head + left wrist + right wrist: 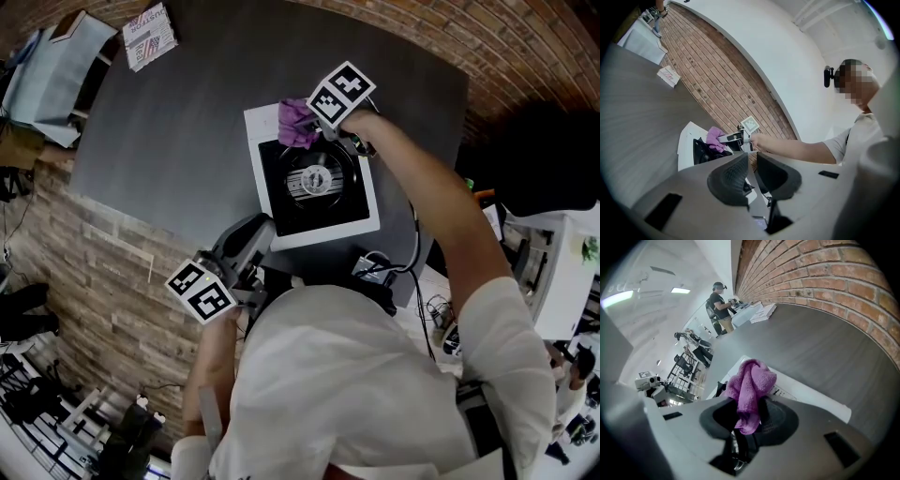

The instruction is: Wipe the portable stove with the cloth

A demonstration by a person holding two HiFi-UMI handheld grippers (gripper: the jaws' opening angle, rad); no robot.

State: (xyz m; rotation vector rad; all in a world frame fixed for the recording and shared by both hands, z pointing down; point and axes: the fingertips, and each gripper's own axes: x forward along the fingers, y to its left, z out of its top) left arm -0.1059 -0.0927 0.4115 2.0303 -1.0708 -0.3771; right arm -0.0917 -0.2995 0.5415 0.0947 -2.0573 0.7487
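A white portable stove with a black top and a round burner stands on the dark grey table. My right gripper is at the stove's far edge, shut on a purple cloth. In the right gripper view the cloth bunches up between the jaws of that gripper, above the stove's white rim. My left gripper hovers off the stove's near left corner, its jaws close together with nothing between them. The left gripper looks towards the stove and the cloth.
A printed booklet lies at the table's far left corner, beside a pale blue object. Cables hang at the table's near edge. A brick wall runs past the table's far side. A person stands far off.
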